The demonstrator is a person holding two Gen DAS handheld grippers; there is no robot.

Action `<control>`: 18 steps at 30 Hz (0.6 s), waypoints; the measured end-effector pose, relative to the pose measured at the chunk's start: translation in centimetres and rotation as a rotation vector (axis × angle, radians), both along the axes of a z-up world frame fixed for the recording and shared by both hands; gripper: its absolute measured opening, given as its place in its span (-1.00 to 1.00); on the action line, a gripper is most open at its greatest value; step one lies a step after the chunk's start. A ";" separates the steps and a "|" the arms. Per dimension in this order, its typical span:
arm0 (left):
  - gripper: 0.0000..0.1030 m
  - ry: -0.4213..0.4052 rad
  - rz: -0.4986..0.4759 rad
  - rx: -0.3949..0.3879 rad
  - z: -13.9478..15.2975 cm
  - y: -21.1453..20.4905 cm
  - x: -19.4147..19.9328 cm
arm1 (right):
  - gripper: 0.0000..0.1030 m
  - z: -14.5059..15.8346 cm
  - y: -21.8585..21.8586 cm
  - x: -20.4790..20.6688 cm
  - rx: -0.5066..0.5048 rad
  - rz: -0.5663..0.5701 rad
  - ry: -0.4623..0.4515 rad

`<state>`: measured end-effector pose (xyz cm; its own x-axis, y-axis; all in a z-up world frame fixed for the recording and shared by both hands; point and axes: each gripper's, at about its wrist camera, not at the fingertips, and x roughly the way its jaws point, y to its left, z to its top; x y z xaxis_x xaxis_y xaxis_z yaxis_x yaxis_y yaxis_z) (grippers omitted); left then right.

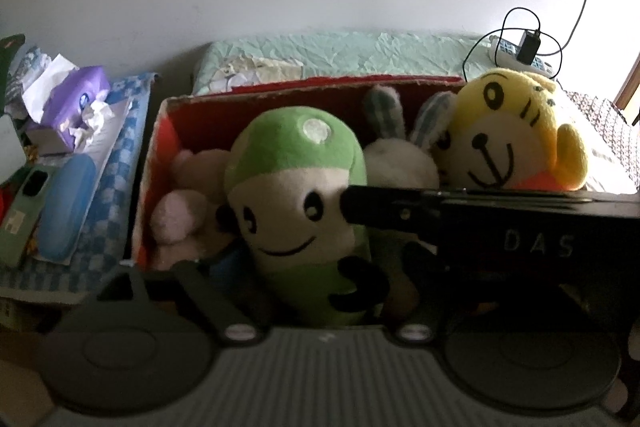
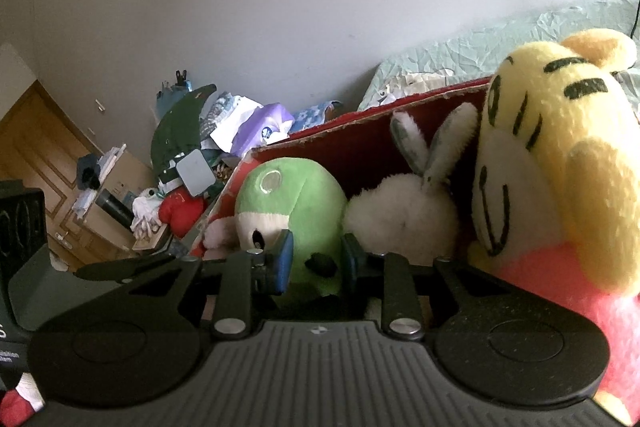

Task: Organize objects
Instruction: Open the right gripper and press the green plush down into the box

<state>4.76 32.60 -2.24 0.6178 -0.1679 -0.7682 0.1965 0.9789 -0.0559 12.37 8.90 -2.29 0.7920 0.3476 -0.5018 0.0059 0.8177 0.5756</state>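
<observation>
A red cardboard box point(image 1: 320, 85) point(image 2: 360, 123) holds several plush toys. The green plush with a smiling face point(image 1: 296, 163) point(image 2: 288, 195) stands at its front. My right gripper point(image 2: 316, 263) is shut on it, with the blue pads point(image 2: 284, 261) pressing its lower body from both sides. In the left wrist view that gripper point(image 1: 352, 207) reaches in from the right. My left gripper point(image 1: 312, 267) stands open, its fingers wide of the green plush on either side. A white rabbit plush point(image 1: 400, 159) point(image 2: 400, 211), a yellow tiger plush point(image 1: 508, 131) point(image 2: 552, 167) and a pink plush point(image 1: 180, 211) also sit in the box.
Left of the box lie a purple tissue pack point(image 1: 76, 99), a blue case point(image 1: 64, 203) and a phone point(image 1: 24, 211) on a checked cloth. Behind is a bed with a green sheet point(image 1: 340, 53), and a charger with its cable point(image 1: 528, 45). A wooden door point(image 2: 32, 147) stands far left.
</observation>
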 end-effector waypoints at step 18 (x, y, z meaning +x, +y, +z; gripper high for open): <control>0.84 0.009 -0.020 0.036 -0.5 -0.9 0.4 | -0.52 0.1 -0.6 -1.2 0.011 -0.016 0.006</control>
<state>5.15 31.69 -2.77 0.6079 -0.1520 -0.7793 0.2154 0.9763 -0.0224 11.13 8.33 -2.16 0.7945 0.3408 -0.5026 0.0218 0.8111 0.5844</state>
